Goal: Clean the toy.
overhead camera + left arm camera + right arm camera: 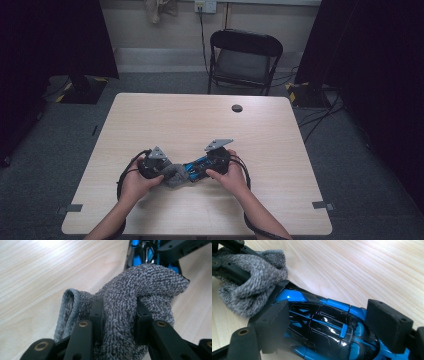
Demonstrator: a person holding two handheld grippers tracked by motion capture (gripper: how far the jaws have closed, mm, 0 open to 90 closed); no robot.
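Where the high view gives us merely a dark blue-and-black shape between two hands, the right gripper view lets us see it is a glossy blue and black toy car [324,327] lying on the pale wooden bench [367,267]. From above, the car [197,167] sits near the bench's [200,120] front edge, with the grey cloth [174,175] just left of it and touching it. The left gripper view shows what the high view hides: the left tongs [119,315] pinch a bunched fold of the knitted grey cloth [140,285], which bulges over the jaws, and the cloth presses against the car's [136,255] end. In the right gripper view, the right tongs [337,322] are spread wide, one jaw on each flank of the car; we cannot tell whether they press it. There the cloth [249,290] rests against the car's far end.
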